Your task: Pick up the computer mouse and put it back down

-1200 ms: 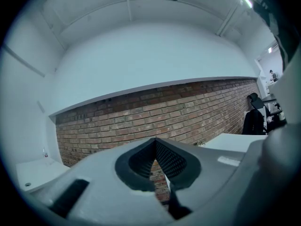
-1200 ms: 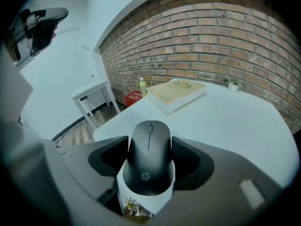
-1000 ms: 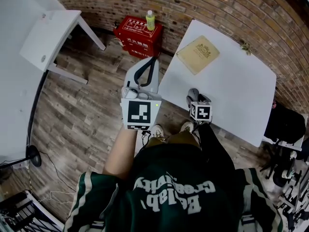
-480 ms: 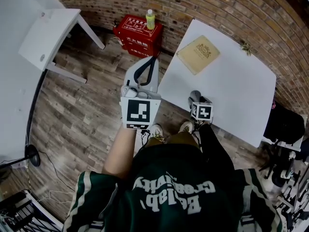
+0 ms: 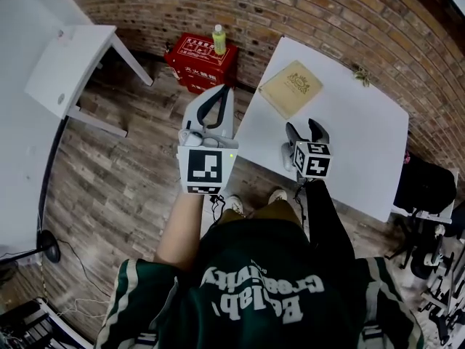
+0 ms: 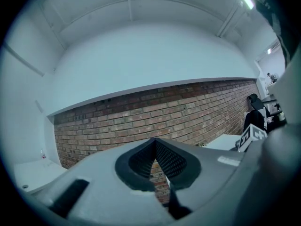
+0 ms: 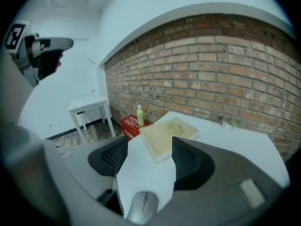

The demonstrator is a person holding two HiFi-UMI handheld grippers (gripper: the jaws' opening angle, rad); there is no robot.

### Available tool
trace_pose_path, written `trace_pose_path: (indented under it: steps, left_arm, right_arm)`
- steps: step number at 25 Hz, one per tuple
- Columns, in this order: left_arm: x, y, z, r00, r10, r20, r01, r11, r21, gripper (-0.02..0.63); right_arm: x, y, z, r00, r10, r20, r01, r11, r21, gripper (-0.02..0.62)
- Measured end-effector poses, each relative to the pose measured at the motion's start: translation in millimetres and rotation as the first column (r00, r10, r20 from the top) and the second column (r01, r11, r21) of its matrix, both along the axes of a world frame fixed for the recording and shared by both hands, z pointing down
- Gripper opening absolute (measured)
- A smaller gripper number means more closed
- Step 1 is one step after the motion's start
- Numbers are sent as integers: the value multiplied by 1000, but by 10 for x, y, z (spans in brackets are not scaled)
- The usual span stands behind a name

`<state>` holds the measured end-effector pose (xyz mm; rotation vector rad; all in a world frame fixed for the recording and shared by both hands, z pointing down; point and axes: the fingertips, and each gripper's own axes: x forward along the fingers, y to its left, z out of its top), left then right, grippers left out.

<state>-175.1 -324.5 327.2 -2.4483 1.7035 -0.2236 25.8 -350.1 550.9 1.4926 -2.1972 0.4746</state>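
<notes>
Grey mouse (image 7: 143, 206), one, on one white table (image 7: 244, 147) below wide-open right gripper (image 7: 149, 147); left gripper (image 6: 154, 145) closed, empty.

I see the book (image 5: 290, 88) far back on the table (image 5: 363, 140), mouse (image 7: 143, 205) at its near edge; left of it, bottle (image 5: 218, 39) on a crate (image 5: 190, 58), I think.

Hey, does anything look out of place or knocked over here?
Nothing spilled or broken. Two small oddities: the mouse lies close to the table's near edge, and a bottle stands on a red crate on the floor.
</notes>
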Motion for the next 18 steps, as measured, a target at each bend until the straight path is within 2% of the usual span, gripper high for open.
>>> trace_pose_path:
  steps: [2,5,8,12,14,18]
  left_arm:
    - [28,-19,-62,1000,6,1,-6,1000,12,6]
    - [68,-50,-133,1000,14,4,-14,1000,23,7]
    - [92,-64,-234,1000,20,1,-20,999,33,6]
    - [95,-68,-415,1000,28,-5,-28,998,64,7]
    - [107,-93,-464,999,32,-8,-32,997,75,6]
    - [124,-112,-485,999,34,-5,-34,996,77,6]
  right_arm:
    - [-70,-125,-538,999,-28,15,26,993,119,307]
    - [-136,-190,-1221,998,-58,27,49,964,262,307]
    - [-150,-159,-1745,997,-72,36,53,927,372,305]
    - [-167,-84,-2242,995,-87,38,59,879,474,302]
    - [-151,-42,-2448,995,-85,41,51,851,523,264]
    - [-112,41,-2741,996,-78,45,36,803,595,129]
